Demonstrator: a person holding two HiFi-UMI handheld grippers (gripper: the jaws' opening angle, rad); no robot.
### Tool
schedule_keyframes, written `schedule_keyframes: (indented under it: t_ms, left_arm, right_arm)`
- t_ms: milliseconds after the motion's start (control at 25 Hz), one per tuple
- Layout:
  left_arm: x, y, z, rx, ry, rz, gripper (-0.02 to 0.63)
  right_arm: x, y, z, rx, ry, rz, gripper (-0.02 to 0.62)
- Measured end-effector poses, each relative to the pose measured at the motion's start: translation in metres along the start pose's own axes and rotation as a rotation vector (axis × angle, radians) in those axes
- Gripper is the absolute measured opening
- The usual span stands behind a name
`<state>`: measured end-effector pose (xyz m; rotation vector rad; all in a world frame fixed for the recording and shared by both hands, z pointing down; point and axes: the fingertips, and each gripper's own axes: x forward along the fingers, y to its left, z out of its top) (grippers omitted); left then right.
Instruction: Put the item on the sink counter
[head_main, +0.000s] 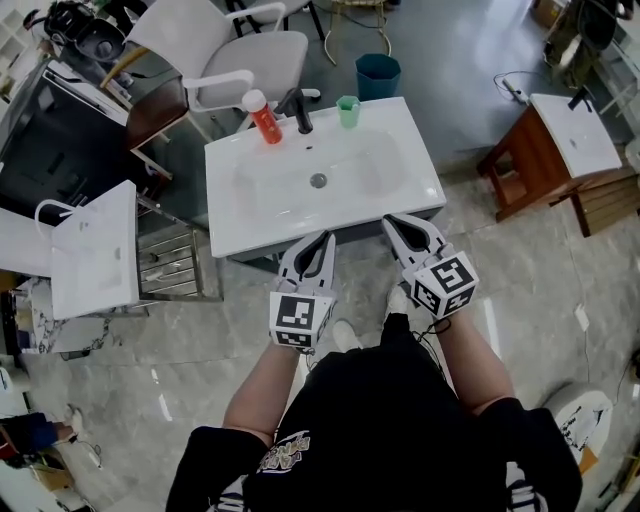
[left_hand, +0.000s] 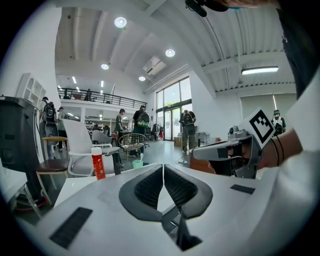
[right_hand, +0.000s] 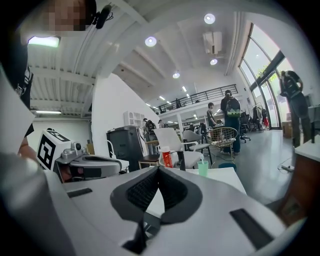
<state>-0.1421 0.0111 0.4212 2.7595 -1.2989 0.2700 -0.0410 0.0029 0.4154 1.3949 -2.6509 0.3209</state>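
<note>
A white sink counter stands in front of me, its basin sunk in the middle. Along its far rim stand a red bottle with a white cap, a black tap and a green cup. My left gripper and right gripper hover side by side at the counter's near edge, both shut with nothing between the jaws. In the left gripper view the shut left gripper points toward the red bottle. In the right gripper view the shut right gripper faces the bottle and the cup.
A white chair and a teal bin stand behind the counter. A wooden side table is at the right. At the left are a white bag, a drawer unit and a black cabinet. People stand far off in the hall.
</note>
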Motion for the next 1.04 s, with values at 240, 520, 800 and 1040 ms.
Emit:
schedule_keyframes:
  t_ms: [240, 520, 800, 1040]
  left_arm:
    - [-0.009, -0.004, -0.002, -0.010, -0.013, -0.002, 0.020]
    - [-0.014, -0.006, 0.001, -0.003, -0.018, -0.010, 0.020]
    - [-0.019, -0.003, -0.003, -0.006, -0.016, -0.008, 0.020]
    - [-0.016, -0.005, -0.003, -0.002, -0.010, -0.013, 0.020]
  right_arm:
    - [-0.009, 0.008, -0.004, -0.005, -0.002, -0.008, 0.054]
    - [-0.012, 0.013, 0.000, -0.016, -0.005, -0.011, 0.054]
    - [-0.009, 0.018, -0.002, -0.020, 0.002, -0.005, 0.054]
    - [-0.009, 0.016, -0.004, -0.021, 0.010, 0.001, 0.054]
